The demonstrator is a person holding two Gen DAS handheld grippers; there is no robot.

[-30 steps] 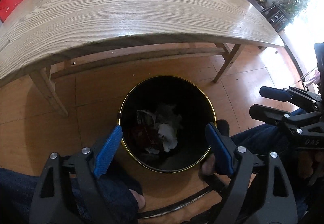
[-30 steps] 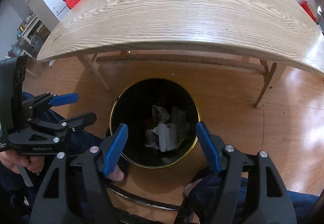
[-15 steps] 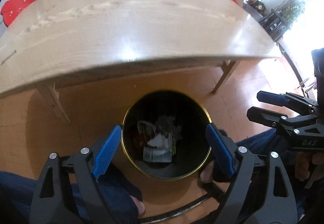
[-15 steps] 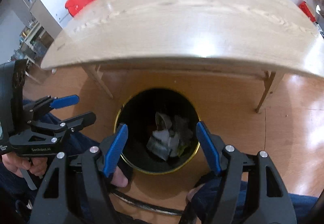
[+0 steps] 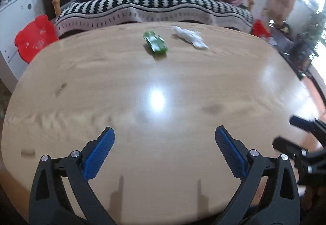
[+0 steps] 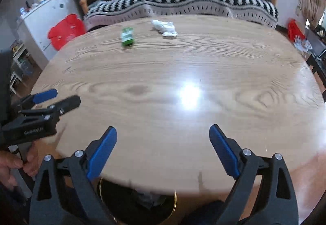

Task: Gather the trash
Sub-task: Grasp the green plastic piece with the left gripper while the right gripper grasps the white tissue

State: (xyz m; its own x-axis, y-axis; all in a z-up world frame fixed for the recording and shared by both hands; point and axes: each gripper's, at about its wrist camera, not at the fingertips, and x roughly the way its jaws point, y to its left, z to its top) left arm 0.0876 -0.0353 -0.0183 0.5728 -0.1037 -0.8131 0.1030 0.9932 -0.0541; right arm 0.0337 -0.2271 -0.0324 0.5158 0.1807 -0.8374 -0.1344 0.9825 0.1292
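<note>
Wood-grain table (image 5: 163, 102) fills both wrist views, with two pieces of trash at its far edge: a green wrapper (image 5: 155, 42) and, just beside it to the right, a crumpled white tissue (image 5: 189, 37). The left gripper (image 5: 164, 150) and right gripper (image 6: 163, 148) both hover over the near side of the table with jaws spread wide and nothing between the blue pads (image 5: 98, 155). The black bin (image 6: 138, 200) with its gold rim sits on the floor below the near table edge, partly hidden by it, and paper scraps show inside.

Likely risks, judged from this layout: both items lie well apart from the grippers, so a long reach is needed, and motion blur suggests fast travel that could overshoot. The flat wrapper may slide on the glossy surface under a shallow pinch. The light tissue may be nudged off the far edge toward the striped sofa (image 5: 152, 7). Since the two pieces lie close together, both grippers reaching at once could collide.
</note>
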